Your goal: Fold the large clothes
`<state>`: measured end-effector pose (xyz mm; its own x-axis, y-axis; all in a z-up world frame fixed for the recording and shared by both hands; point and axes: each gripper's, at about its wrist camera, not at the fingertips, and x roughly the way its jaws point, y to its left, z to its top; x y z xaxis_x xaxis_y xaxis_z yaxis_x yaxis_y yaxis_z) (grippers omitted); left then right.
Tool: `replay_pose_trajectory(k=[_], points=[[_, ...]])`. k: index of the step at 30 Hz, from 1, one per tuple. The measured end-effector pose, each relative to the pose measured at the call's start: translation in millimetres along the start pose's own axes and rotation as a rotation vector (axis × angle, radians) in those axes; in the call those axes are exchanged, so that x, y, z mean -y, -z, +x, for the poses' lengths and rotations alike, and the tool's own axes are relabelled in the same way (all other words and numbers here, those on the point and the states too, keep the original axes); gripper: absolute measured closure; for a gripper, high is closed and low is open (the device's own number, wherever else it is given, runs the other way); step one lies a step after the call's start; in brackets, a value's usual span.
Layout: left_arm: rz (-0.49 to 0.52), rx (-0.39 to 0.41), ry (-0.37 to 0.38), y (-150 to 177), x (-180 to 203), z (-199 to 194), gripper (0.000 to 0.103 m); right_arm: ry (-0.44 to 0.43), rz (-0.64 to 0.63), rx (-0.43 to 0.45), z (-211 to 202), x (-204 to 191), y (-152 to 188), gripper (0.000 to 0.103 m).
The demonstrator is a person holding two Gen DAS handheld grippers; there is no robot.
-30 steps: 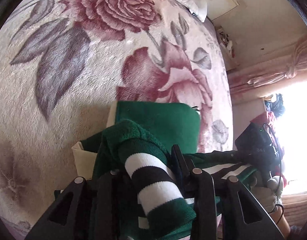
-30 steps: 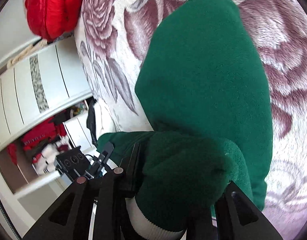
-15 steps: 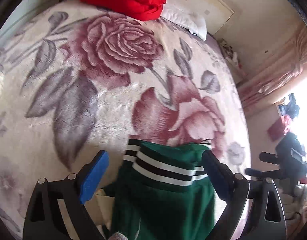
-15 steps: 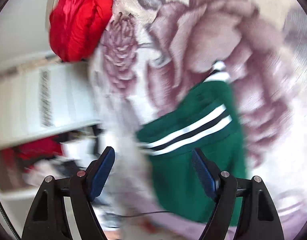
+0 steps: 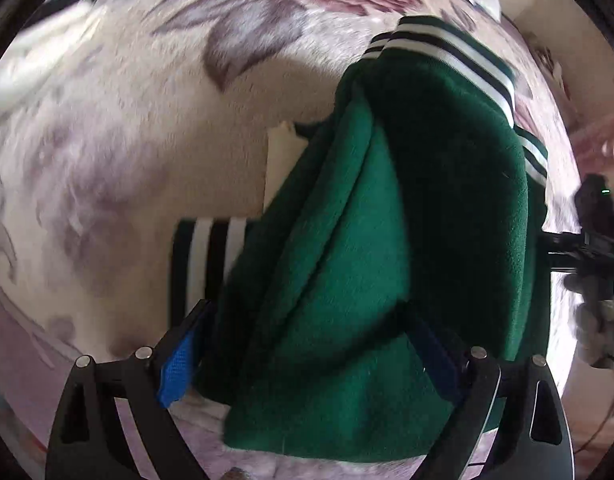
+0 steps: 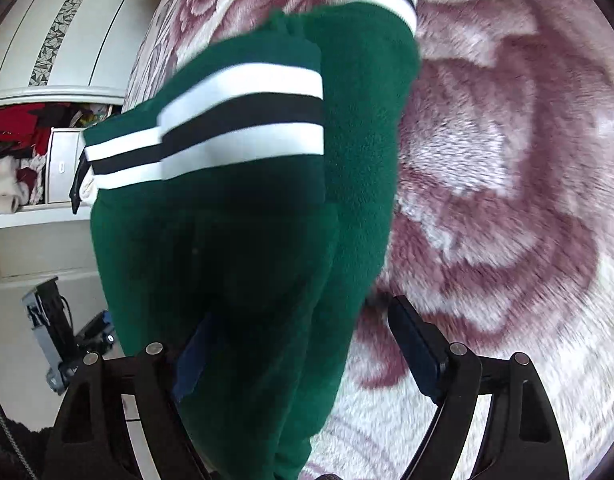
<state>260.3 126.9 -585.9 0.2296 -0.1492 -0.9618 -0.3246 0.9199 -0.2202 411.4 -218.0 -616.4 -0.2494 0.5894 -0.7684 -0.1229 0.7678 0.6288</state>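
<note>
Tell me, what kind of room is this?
Most likely a bedroom. The green sweater lies on a fluffy rose-patterned blanket that seems to cover a bed, and a white wardrobe stands beside it, with clothes piled on its shelf.

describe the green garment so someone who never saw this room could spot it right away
Start from the bed, covered by a fleecy blanket printed with big dusky-pink roses. On it lies the green garment, a folded bundle between the open fingers of the left gripper and the right gripper. It is the only deep green thing there, with white and black striped bands at its edges.
</note>
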Motion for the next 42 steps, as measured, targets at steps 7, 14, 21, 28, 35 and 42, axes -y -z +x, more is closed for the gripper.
replay_pose_trajectory(k=[7, 14, 21, 28, 35, 42], points=[[-0.111, 0.04, 0.018, -15.1, -6.3, 12.6, 0.0, -0.218, -0.017, 0.039, 27.3, -6.4, -48.6, 0.0], [-0.108, 0.049, -0.05, -21.8, 4.5, 1.3, 0.0, -0.327, 0.259, 0.196, 7.2, 14.4, -3.6, 0.066], [-0.118, 0.098, -0.155, 20.0, -13.6, -58.6, 0.0, -0.617, 0.959, 0.453, -30.2, 63.7, 213.7, 0.071], [-0.058, 0.015, -0.334, 87.9, -45.4, -10.3, 0.0, -0.462, 1.012, 0.202, 3.0, 90.5, 322.9, 0.024], [-0.109, -0.013, -0.306, 126.7, -67.1, 45.9, 0.0, -0.123, 0.67, 0.199, -85.7, 87.8, 304.4, 0.02], [-0.138, 0.07, -0.273, 123.5, -74.5, 49.0, 0.0, 0.103, 0.229, 0.228, -142.9, 34.2, 231.5, 0.02]])
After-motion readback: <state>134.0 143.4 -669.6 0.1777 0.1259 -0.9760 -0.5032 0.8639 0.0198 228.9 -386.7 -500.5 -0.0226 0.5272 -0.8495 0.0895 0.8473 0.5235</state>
